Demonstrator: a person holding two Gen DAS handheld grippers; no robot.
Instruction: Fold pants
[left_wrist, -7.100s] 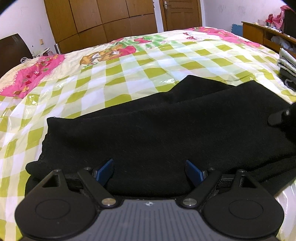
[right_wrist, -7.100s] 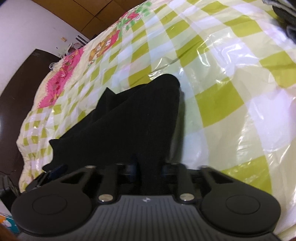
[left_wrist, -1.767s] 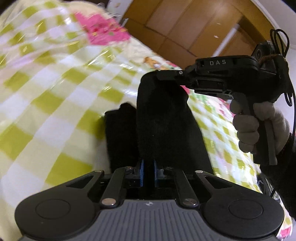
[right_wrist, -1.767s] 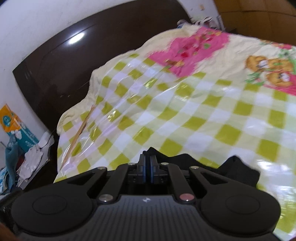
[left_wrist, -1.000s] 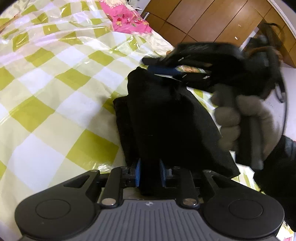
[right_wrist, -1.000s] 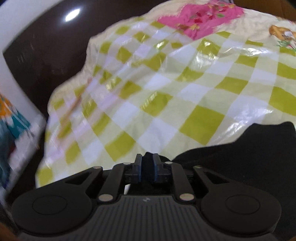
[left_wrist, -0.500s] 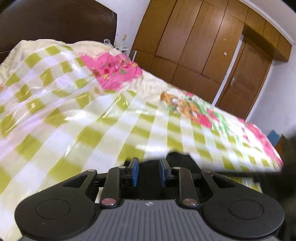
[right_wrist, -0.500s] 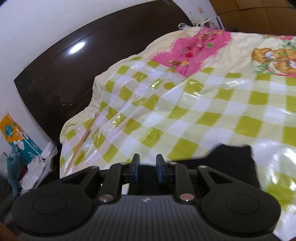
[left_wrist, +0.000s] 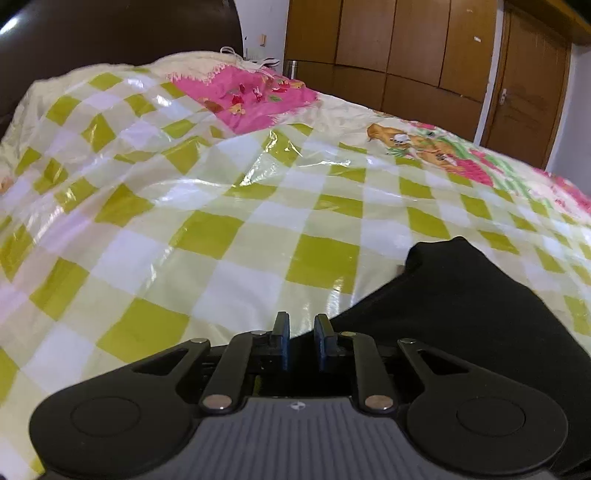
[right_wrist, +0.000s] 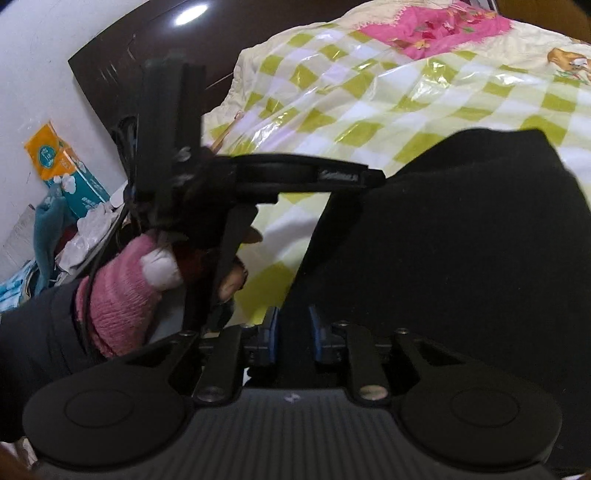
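The black pants (left_wrist: 476, 306) lie folded on the checked bedcover (left_wrist: 221, 229), at the lower right of the left wrist view. My left gripper (left_wrist: 301, 332) stands a little open over the pants' left edge with nothing between its fingers. In the right wrist view the pants (right_wrist: 461, 251) fill the right half. My right gripper (right_wrist: 291, 325) is a little open, with black cloth lying between its fingers. The left gripper (right_wrist: 373, 179) also shows there, held by a pink-gloved hand (right_wrist: 122, 291) at the pants' far left corner.
A dark wooden headboard (left_wrist: 110, 33) stands at the bed's far left end. Wooden wardrobe doors (left_wrist: 406, 48) line the back wall. A pink patch (left_wrist: 243, 96) lies on the cover. A tissue pack (right_wrist: 55, 162) and clutter sit beside the bed.
Both grippers have let go of the pants and opened a little. The pants now lie folded flat on the bed. The left gripper has drawn back to the pants' left edge.
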